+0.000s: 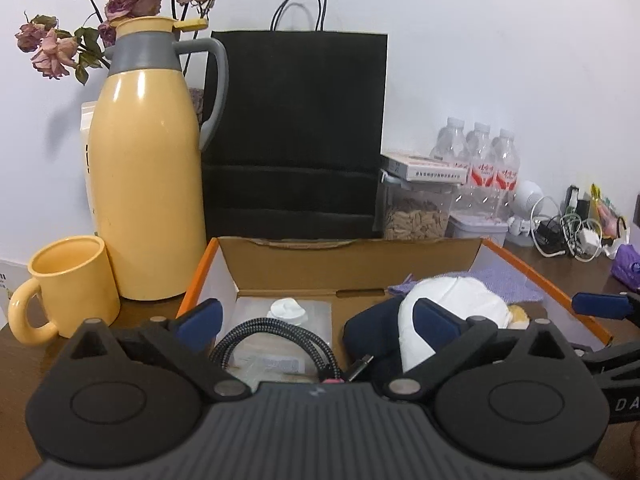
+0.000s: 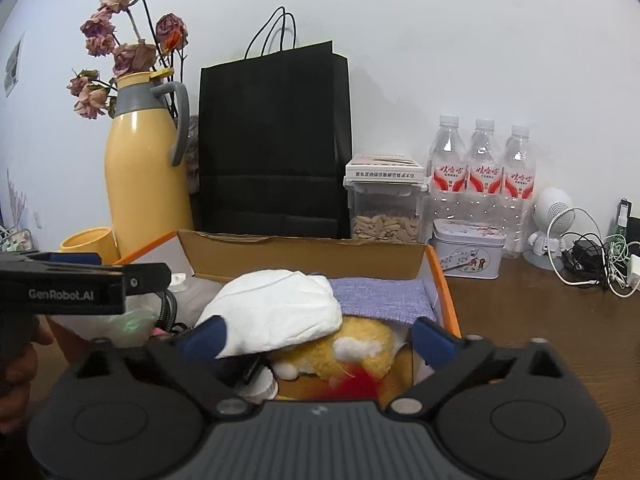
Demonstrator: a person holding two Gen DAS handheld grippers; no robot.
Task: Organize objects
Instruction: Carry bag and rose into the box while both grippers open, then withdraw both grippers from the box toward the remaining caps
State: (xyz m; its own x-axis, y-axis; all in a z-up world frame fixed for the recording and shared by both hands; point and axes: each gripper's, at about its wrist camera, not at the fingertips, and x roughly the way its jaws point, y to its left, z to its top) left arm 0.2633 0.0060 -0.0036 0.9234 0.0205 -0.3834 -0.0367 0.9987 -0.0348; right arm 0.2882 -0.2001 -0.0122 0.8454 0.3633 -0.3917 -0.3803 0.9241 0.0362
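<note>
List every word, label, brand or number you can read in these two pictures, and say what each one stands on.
"GenRobot.AI": on the side of the left gripper, seen in the right wrist view.
"DA": cut off at the picture's edge, on the right gripper, seen in the left wrist view.
Red labels on the three water bottles: Chinese characters, too small to read.
White flat box on the seed container: print too blurred to read.

We see a plain white wall (image 2: 460, 40) behind a dark brown wooden tabletop (image 2: 532, 320), evenly lit.
</note>
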